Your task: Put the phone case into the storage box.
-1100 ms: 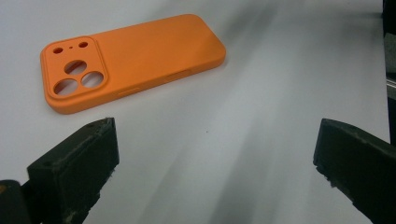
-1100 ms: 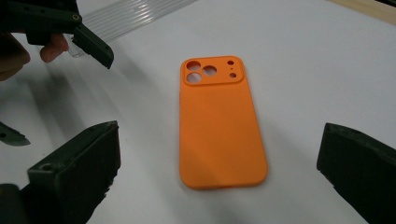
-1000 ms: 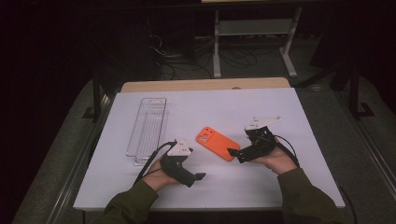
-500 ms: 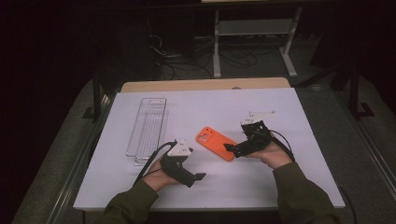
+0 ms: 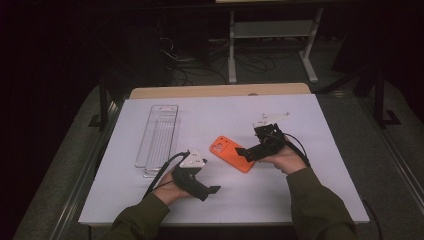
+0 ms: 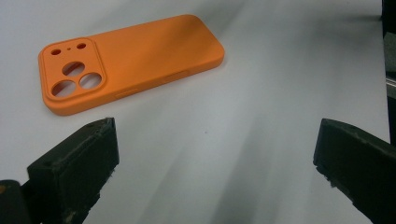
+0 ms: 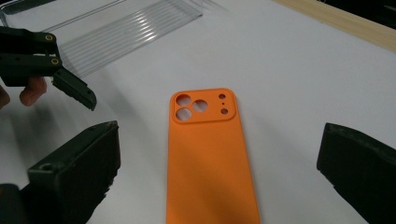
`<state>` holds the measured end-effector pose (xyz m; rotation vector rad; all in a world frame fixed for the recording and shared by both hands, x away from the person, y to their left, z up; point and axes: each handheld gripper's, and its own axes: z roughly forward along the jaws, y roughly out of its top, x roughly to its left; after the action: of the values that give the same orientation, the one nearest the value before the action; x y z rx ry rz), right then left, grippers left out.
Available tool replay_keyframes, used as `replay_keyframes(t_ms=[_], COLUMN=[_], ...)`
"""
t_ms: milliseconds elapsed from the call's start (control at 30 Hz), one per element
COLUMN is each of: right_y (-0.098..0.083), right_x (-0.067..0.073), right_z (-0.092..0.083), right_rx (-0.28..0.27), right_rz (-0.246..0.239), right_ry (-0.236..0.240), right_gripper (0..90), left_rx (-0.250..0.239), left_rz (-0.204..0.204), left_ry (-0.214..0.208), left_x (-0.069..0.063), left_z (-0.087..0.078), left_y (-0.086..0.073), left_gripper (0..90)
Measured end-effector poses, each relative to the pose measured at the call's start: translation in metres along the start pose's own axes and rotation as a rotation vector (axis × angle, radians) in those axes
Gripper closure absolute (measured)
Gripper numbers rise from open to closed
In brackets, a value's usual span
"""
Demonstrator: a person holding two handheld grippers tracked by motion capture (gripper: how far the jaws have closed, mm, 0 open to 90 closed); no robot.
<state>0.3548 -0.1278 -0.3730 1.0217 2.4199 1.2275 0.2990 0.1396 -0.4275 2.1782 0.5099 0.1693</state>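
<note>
An orange phone case (image 5: 232, 153) lies flat, camera cutouts up, near the middle of the white tabletop (image 5: 320, 130), toward its near edge. The right hand-held gripper (image 5: 245, 152) is spread wide, lined up along the case's length. It would do well to turn across the narrow sides before closing. The left hand-held gripper (image 5: 212, 190) rests spread nearby. A clear tray (image 5: 158, 134) lies toward the left edge.

High view sits above the near edge, looking forward and down over the whole white table (image 5: 310, 125). Each gripper camera rides low and close, peering out between its own jaws. Both catch the orange phone case (image 6: 135, 58) from opposite sides; the right one also faces the clear tray (image 7: 116, 28).
</note>
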Motion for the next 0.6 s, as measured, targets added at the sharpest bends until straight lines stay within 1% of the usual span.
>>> replay_keyframes(t_ms=[33, 67, 133, 167, 267, 300, 333, 367, 400, 433, 467, 533, 567, 600], right_y=[0.001, 0.001, 0.002, 0.003, 0.004, 0.005, 0.006, 0.007, 0.008, 0.008, 0.009, 0.011, 0.011, 0.011], right_x=[0.0, -0.001, -0.001, -0.001, -0.003, -0.004, -0.004, -0.005, -0.005, -0.006, -0.006, -0.006, -0.006, -0.005], right_z=[0.001, 0.002, 0.003, 0.004, 0.007, 0.008, 0.009, 0.011, 0.011, 0.013, 0.014, 0.016, 0.018, 0.018], right_rx=[-0.001, -0.005, -0.005, -0.001, -0.001, 0.004, 0.002, 0.0, 0.004, -0.001, -0.001, -0.002, -0.008, 0.001], right_rz=[-0.001, -0.004, 0.003, 0.008, 0.003, 0.011, 0.009, 0.008, 0.012, 0.004, 0.005, 0.012, 0.005, 0.015], right_ry=[0.002, 0.001, 0.002, 0.003, -0.001, 0.0, 0.002, 0.001, -0.001, -0.001, -0.004, -0.005, -0.005, 0.0], right_gripper=[0.0, 0.0, 0.0, 0.0, 0.0, 0.0, 0.0, 0.0, 0.0, 0.0, 0.0, 0.0, 0.0, 0.0], left_rx=[-0.001, 0.013, 0.013, 0.011, 0.012, 0.004, 0.005, -0.004, -0.001, -0.001, -0.002, -0.01, -0.01, -0.009], left_rz=[-0.001, 0.016, 0.017, 0.015, 0.011, 0.0, -0.001, -0.015, -0.016, -0.021, -0.011, -0.014, -0.015, -0.014], left_ry=[0.0, 0.003, 0.001, 0.0, -0.001, -0.004, -0.005, -0.007, -0.008, -0.01, -0.007, -0.008, -0.008, -0.008], left_x=[0.0, 0.001, 0.001, 0.0, 0.0, -0.001, -0.001, -0.002, -0.002, -0.002, -0.001, -0.002, -0.002, -0.001], left_z=[0.0, -0.001, -0.001, 0.0, 0.0, 0.0, 0.0, 0.001, 0.001, 0.001, 0.001, 0.002, 0.002, 0.001], left_y=[0.0, 0.0, 0.0, 0.0, 0.0, 0.0, 0.0, 0.0, -0.001, -0.001, -0.001, 0.0, 0.0, 0.0], left_gripper=[0.0, 0.0, 0.0, 0.0, 0.0, 0.0, 0.0, 0.0, 0.0, 0.0, 0.0, 0.0, 0.0, 0.0])
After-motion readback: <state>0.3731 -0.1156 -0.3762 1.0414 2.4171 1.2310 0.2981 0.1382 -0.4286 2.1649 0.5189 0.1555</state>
